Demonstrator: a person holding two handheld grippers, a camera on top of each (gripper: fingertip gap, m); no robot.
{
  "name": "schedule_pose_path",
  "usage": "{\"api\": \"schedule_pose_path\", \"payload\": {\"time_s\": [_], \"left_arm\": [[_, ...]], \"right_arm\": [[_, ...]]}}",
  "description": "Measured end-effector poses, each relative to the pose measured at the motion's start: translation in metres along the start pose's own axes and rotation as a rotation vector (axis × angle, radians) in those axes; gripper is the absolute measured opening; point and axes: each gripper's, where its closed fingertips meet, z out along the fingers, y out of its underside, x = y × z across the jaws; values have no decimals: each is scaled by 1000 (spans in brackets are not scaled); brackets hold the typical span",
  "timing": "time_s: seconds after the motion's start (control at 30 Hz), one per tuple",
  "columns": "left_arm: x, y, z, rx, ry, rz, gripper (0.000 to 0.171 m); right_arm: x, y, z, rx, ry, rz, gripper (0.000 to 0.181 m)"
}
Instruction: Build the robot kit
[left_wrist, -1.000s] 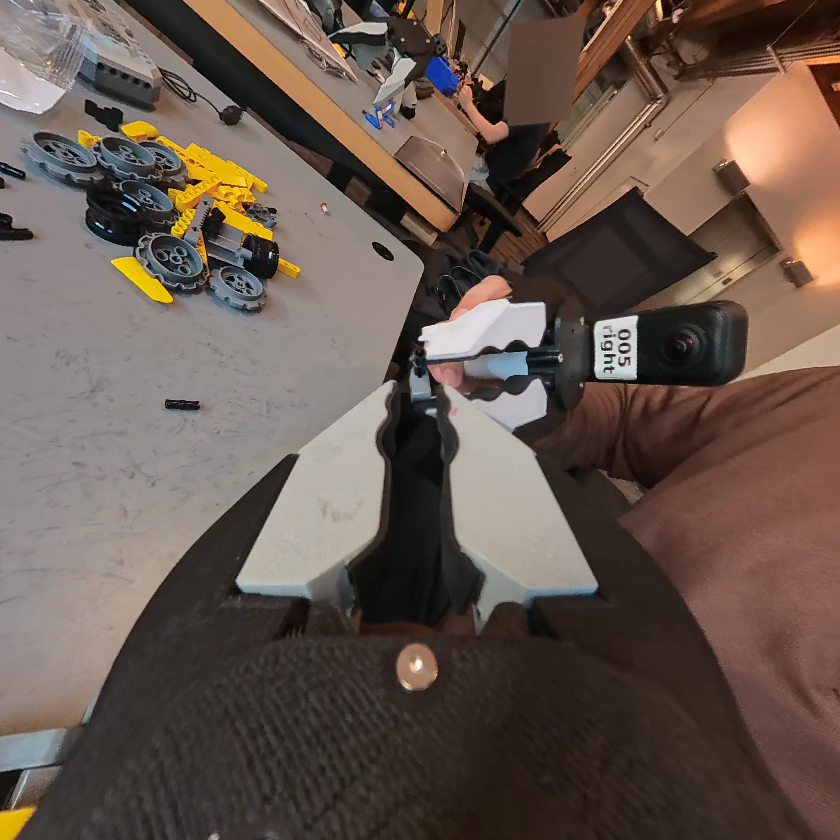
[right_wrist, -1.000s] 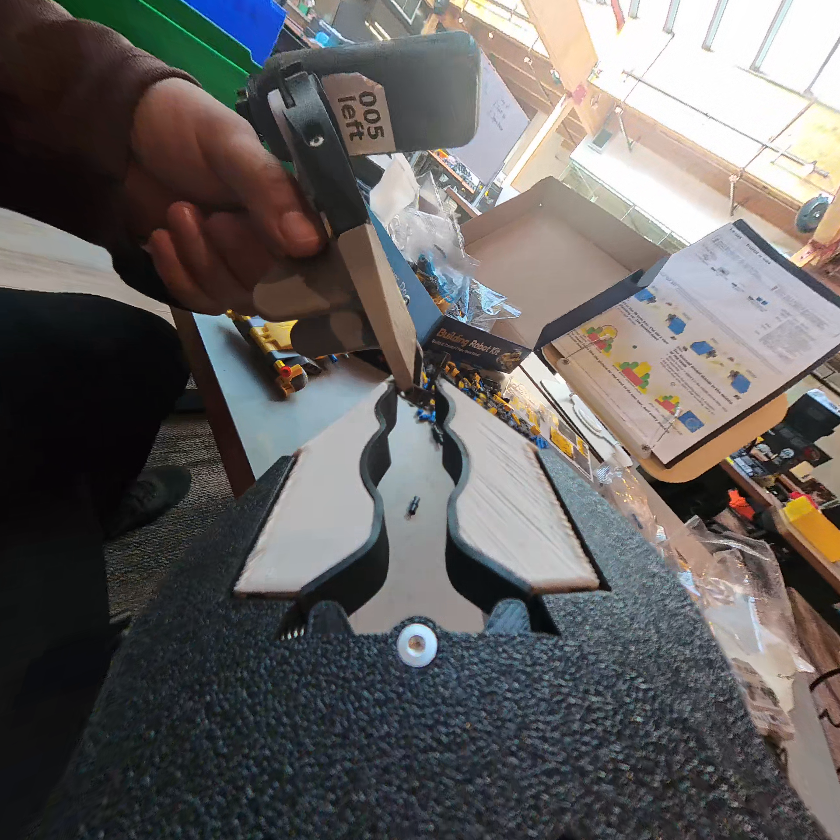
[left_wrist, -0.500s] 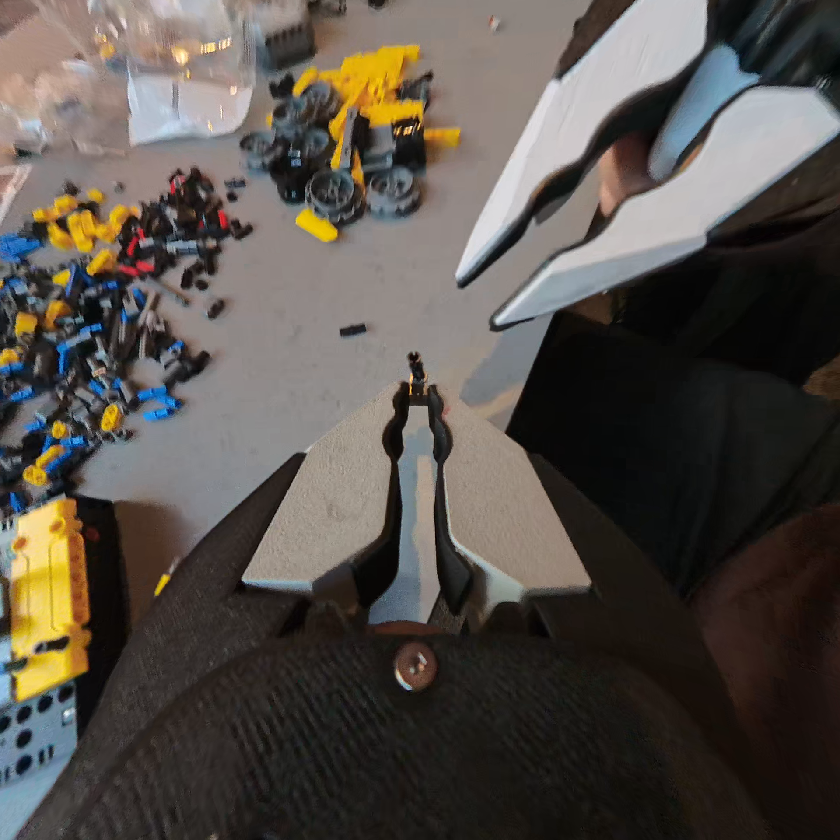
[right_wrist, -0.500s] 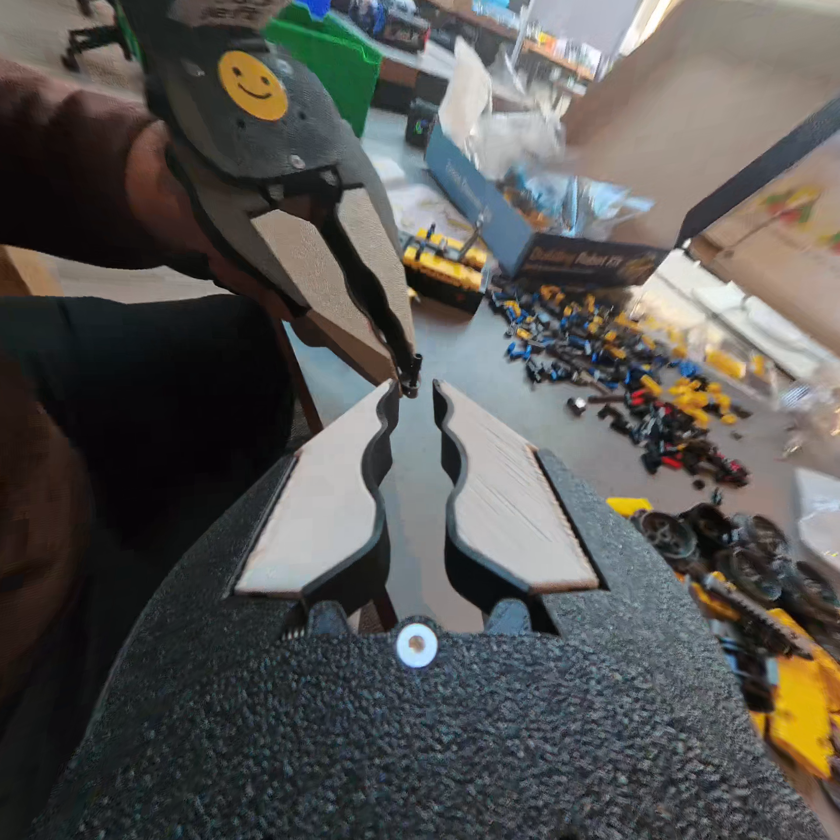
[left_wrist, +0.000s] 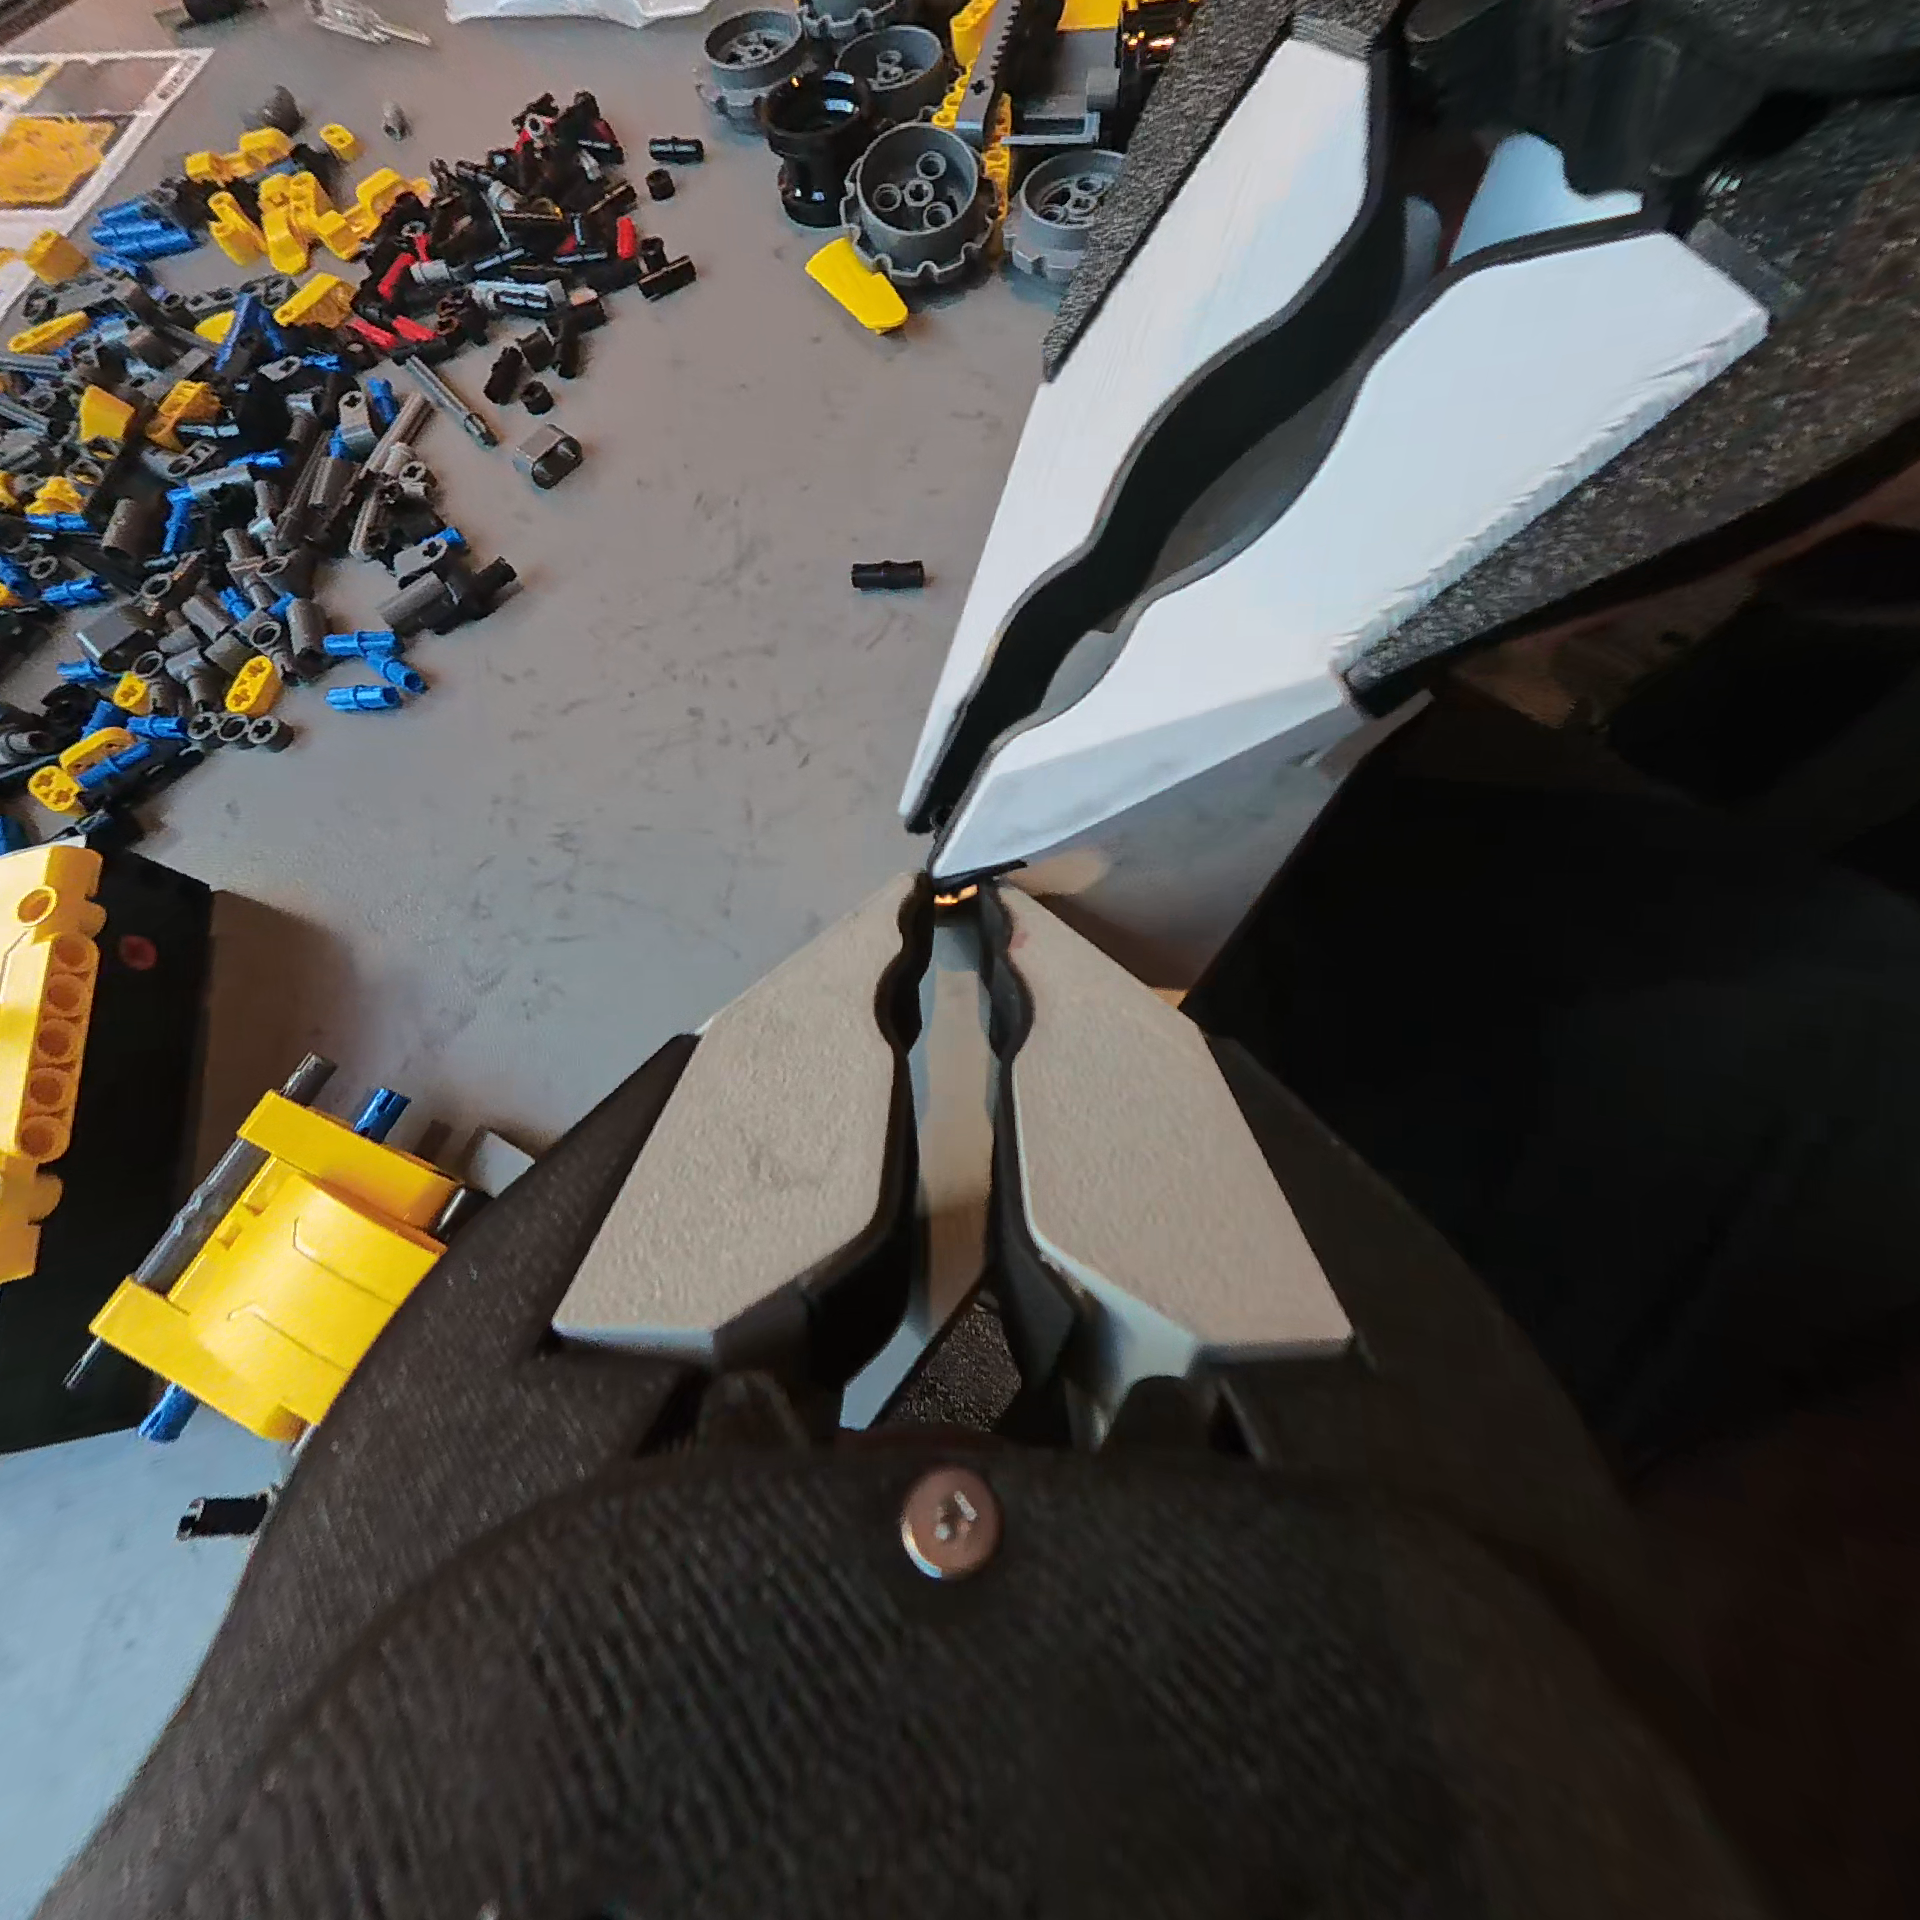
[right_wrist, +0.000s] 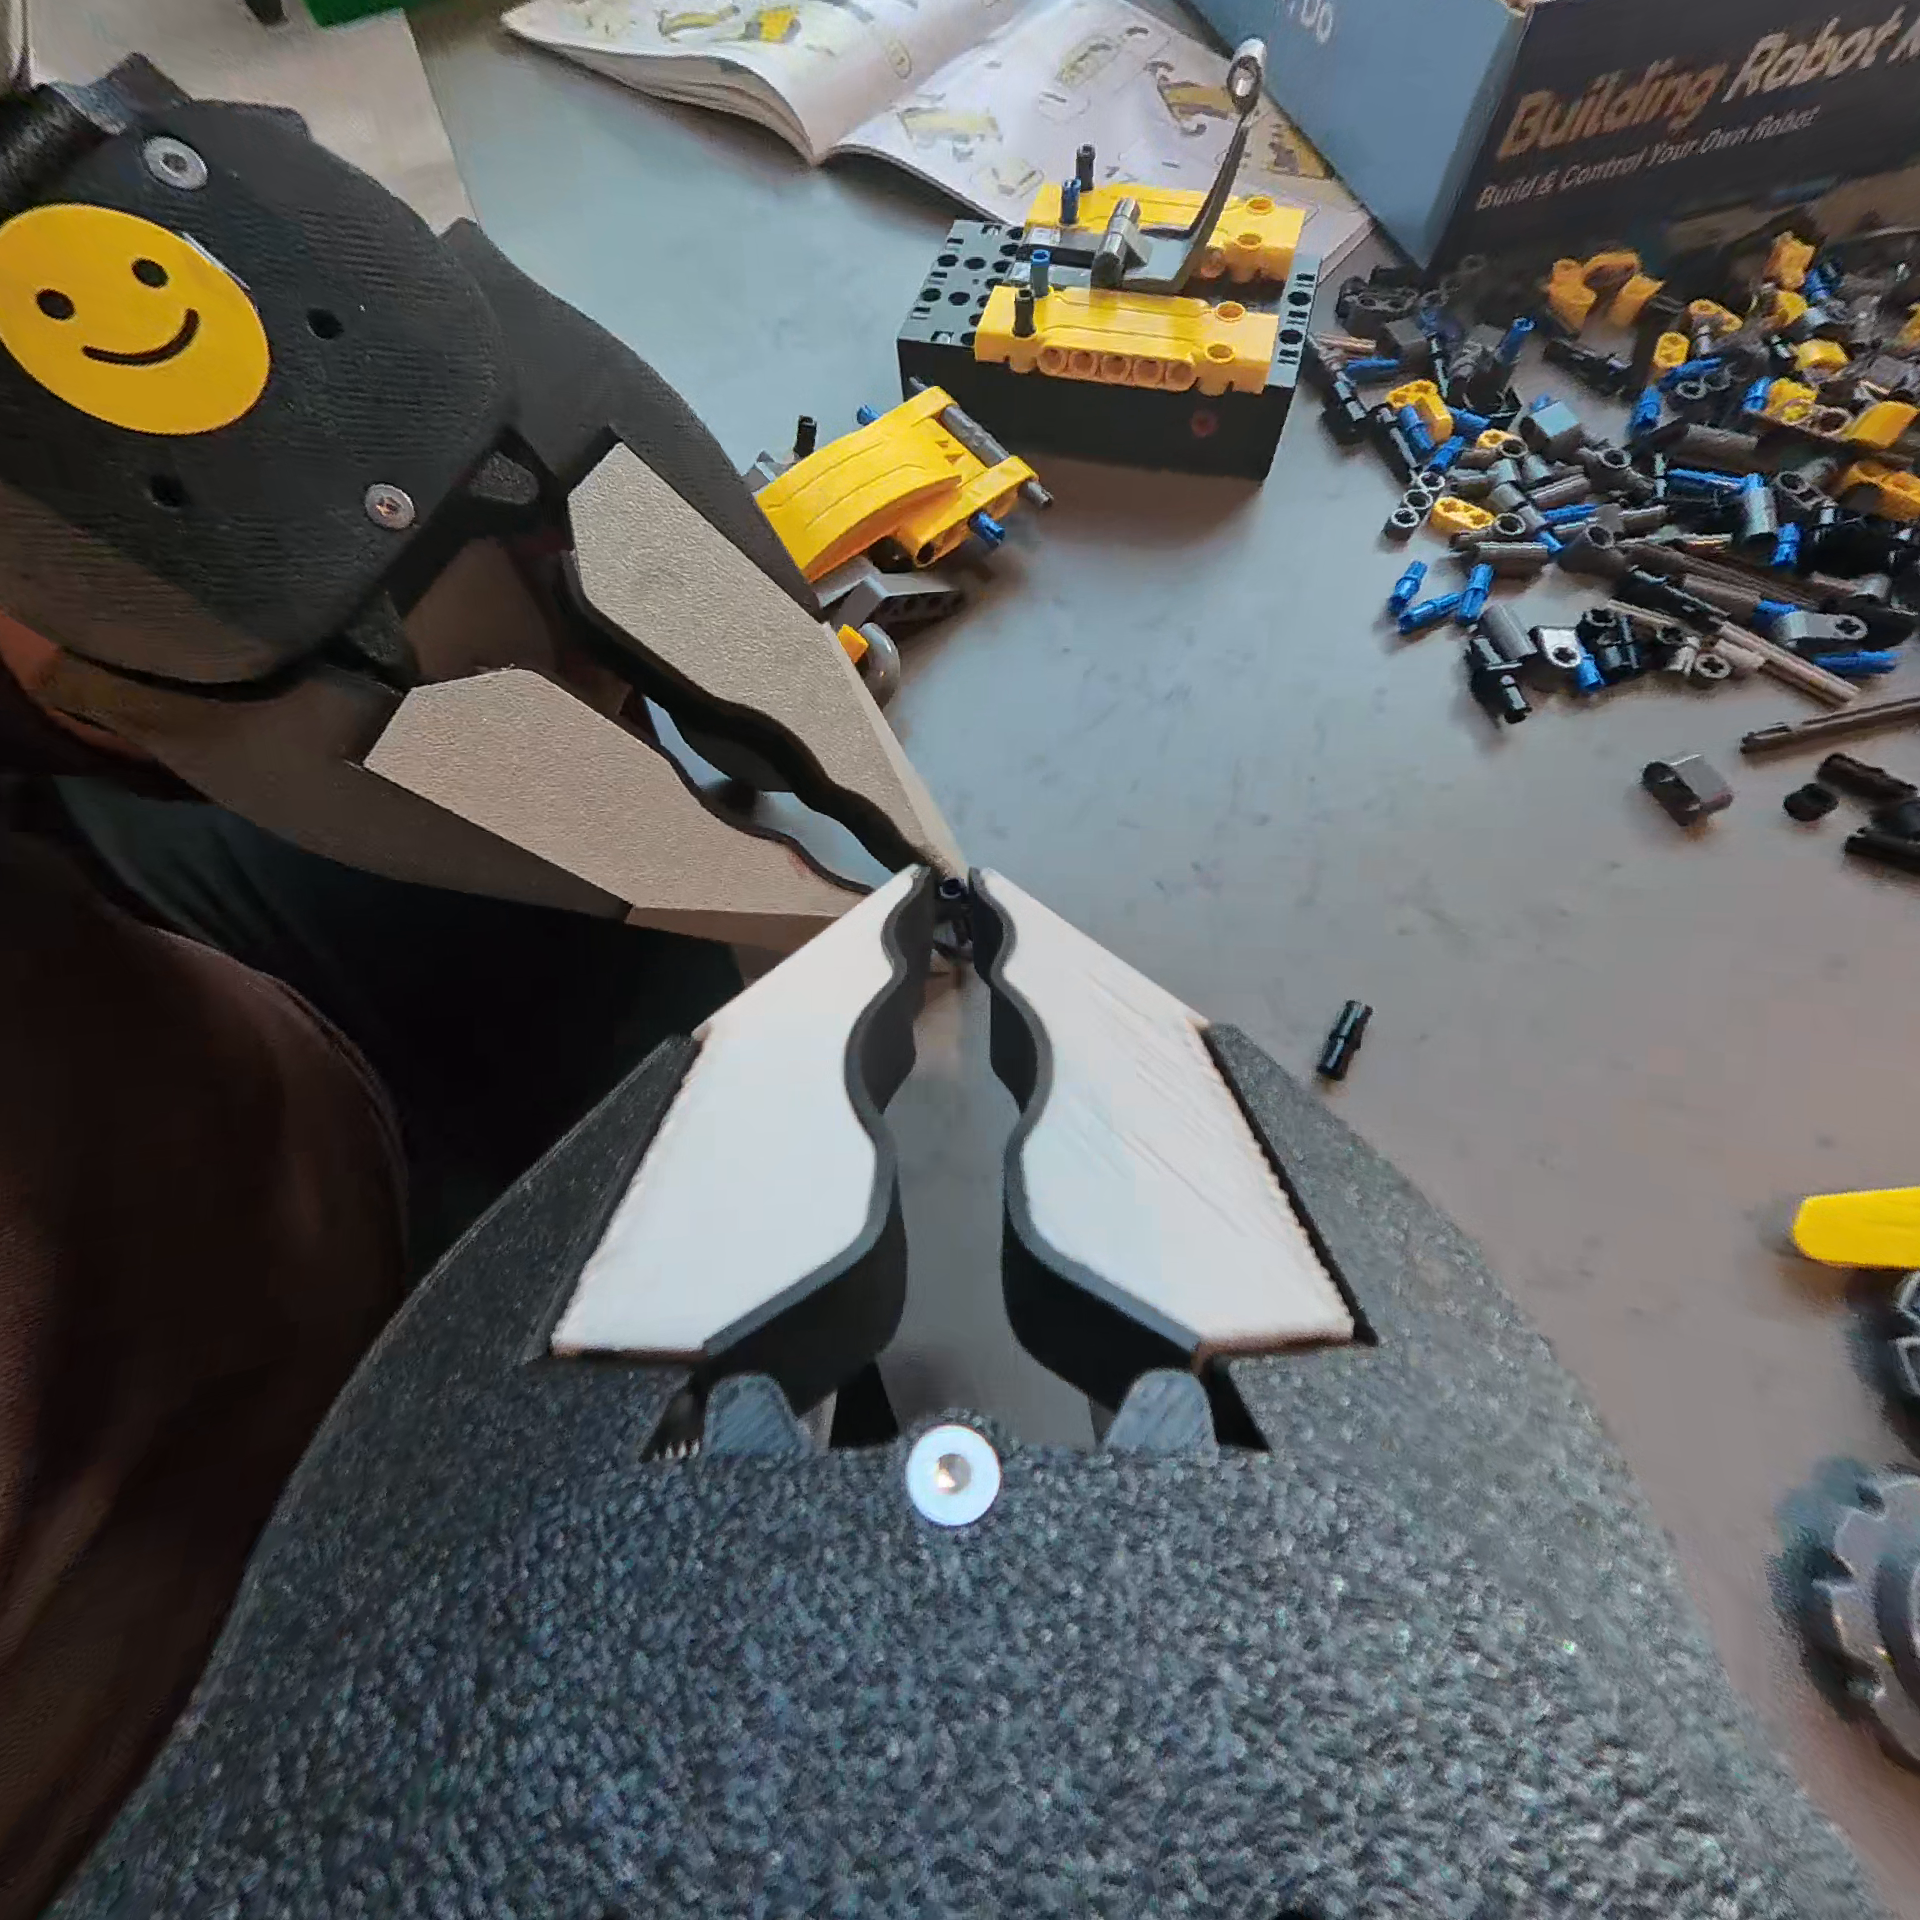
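- Grey table (left_wrist: 644, 727): wide scatter of small blue, black and yellow construction pieces (left_wrist: 239, 436); grey toothed wheels (left_wrist: 914, 197) at the far edge.
- Black block with yellow beams (right_wrist: 1107, 343) and a yellow sub-assembly (right_wrist: 894, 483) sit beside the left gripper.
- Left gripper (left_wrist: 951, 899) and right gripper (right_wrist: 948, 883) meet tip to tip above the table edge.
- Both pinch nearly closed on one small black pin piece (right_wrist: 951, 894) between the tips; its grip is mostly hidden.
- A loose black pin (left_wrist: 886, 575) lies alone on the table nearby.
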Motion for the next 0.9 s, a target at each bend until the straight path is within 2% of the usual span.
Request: {"api": "schedule_pose_path", "payload": {"time_s": [0.37,0.7,0.9], "left_arm": [[-1,0,-4,33,-19,11,6],[0,-1,-7,73,30,-4,6],[3,-1,-10,78,61,-26,14]], "right_arm": [[1,2,2,-33,9,-7,1],[0,3,3,-41,5,3,1],[3,3,3,-37,12,19,1]]}}
